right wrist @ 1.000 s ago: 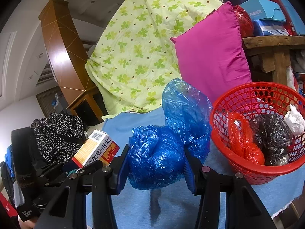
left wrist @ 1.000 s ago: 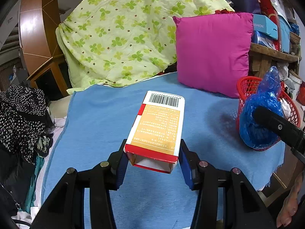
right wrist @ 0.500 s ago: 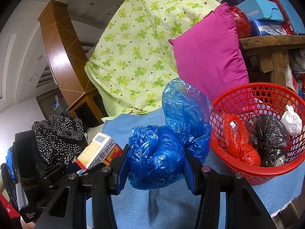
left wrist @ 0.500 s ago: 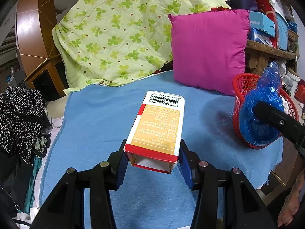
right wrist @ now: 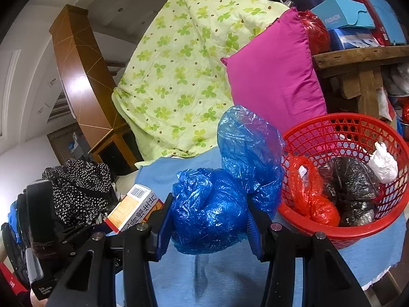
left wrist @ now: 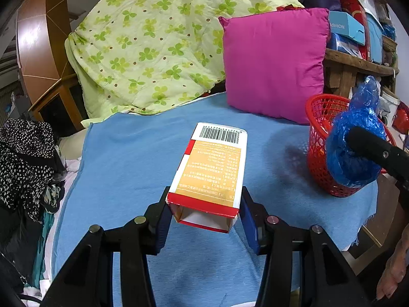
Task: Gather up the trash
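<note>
My left gripper is shut on an orange, red and white carton with a barcode, held above the blue blanket. My right gripper is shut on a crumpled blue plastic bag, just left of the red mesh basket. The basket holds a red bag, black bags and a white wad. In the left wrist view the blue bag hangs in front of the basket. The carton also shows at lower left in the right wrist view.
A magenta pillow and a green clover quilt lie at the back of the bed. Black dotted clothing is heaped at the left. A wooden shelf with boxes stands behind the basket. The blanket's frayed edge is at the right.
The left gripper with the carton has shifted so the basket and pillow sit further left in its view. The right gripper with the blue bag has barely moved relative to the basket.
</note>
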### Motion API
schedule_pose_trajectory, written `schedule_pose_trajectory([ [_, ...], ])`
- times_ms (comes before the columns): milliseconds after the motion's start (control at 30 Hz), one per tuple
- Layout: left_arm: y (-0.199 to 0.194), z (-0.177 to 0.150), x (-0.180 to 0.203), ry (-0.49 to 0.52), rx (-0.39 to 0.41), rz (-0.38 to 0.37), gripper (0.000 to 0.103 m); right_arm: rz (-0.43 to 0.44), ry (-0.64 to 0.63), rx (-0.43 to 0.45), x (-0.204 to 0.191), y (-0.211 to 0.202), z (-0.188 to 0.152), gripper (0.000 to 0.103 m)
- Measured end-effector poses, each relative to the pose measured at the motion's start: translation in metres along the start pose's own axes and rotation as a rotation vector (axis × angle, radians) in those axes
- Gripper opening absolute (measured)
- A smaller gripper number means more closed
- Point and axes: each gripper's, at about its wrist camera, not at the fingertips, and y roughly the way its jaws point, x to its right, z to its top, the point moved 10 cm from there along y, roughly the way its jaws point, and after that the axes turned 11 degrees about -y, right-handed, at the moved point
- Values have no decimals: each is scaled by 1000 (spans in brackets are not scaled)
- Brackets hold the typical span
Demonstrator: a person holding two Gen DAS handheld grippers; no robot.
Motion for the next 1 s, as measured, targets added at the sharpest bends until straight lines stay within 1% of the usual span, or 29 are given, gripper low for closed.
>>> schedule_pose_trajectory([
  [633,2,-4,25,22,-21,-31,51,-15,25,34,17,-17,5,53],
  [1000,-1,1,36,18,-22,-60,51,-18,40,59,22,-26,6,53],
])
